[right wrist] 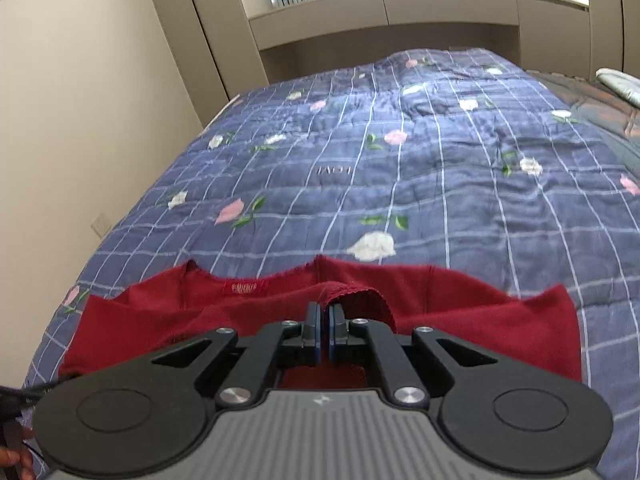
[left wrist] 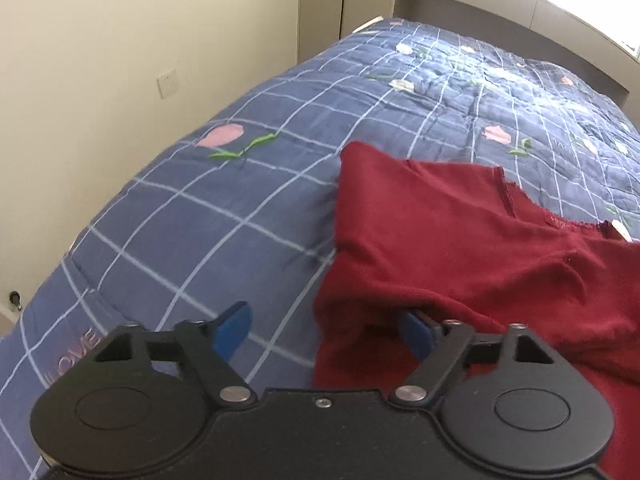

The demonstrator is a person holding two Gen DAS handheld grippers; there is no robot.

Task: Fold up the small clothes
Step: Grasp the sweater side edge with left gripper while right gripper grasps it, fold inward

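A dark red knit garment (left wrist: 460, 240) lies crumpled on the blue checked quilt (left wrist: 224, 208). My left gripper (left wrist: 326, 330) hovers at its left edge with the jaws wide apart. The left blue pad (left wrist: 234, 328) is over bare quilt, and the right pad (left wrist: 416, 332) is tucked against a fold of the cloth; the pads do not press on it. In the right wrist view the garment (right wrist: 480, 320) spreads across the near quilt (right wrist: 400, 168), label and neckline facing up. My right gripper (right wrist: 325, 320) is shut on a ribbed edge of the garment (right wrist: 360, 294), which is lifted in a small arc.
The bed runs away toward a beige headboard shelf (right wrist: 384, 12) under a window. A cream wall (left wrist: 100, 80) with a socket (left wrist: 168, 82) borders the bed's left side. A second dark cover and a grey pillow (right wrist: 620, 84) lie at the far right.
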